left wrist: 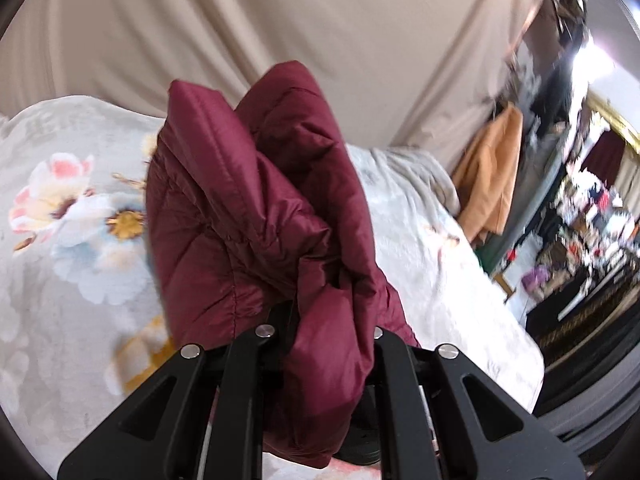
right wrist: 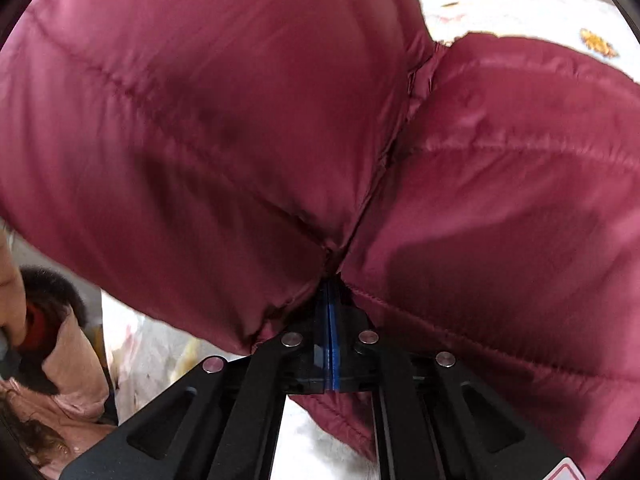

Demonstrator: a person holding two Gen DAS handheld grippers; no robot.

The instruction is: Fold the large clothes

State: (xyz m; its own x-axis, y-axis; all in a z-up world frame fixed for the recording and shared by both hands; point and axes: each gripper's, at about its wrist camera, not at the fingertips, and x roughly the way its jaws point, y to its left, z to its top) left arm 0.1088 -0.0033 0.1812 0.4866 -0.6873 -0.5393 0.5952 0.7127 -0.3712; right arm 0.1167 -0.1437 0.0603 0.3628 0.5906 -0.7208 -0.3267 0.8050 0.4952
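1. Black linkage bars of the left gripper (left wrist: pixel 320 320) fill the bottom of the left wrist view. Its jaws are pressed together on a thick bunch of the maroon puffer jacket (left wrist: pixel 256 208), and the fabric rises up from them and hides the fingertips.
2. Behind the jacket lies the floral blanket (left wrist: pixel 68 216), spread on a bed. The jacket part in this view is lifted above the blanket, I think so that it can be carried over for a fold.
3. Farther behind the jacket hangs a beige curtain (left wrist: pixel 280 20), and to the jacket's right an orange garment (left wrist: pixel 492 176) hangs near a cluttered, blurred shelf area.
4. Right wrist view: nearest the camera are the right gripper (right wrist: pixel 331 280) bars, with the blue-edged pads shut together, pinching a seam of the same jacket where two quilted panels meet.
5. The jacket fills nearly all this view; the blanket shows only at the jacket's upper right and below it. Holding at the seam probably keeps the slippery padding from sliding.
6. At the jacket's lower left a person in pink clothing (right wrist: pixel 60 380) is partly visible.
7. No brand, label or readable writing can be seen in either view.
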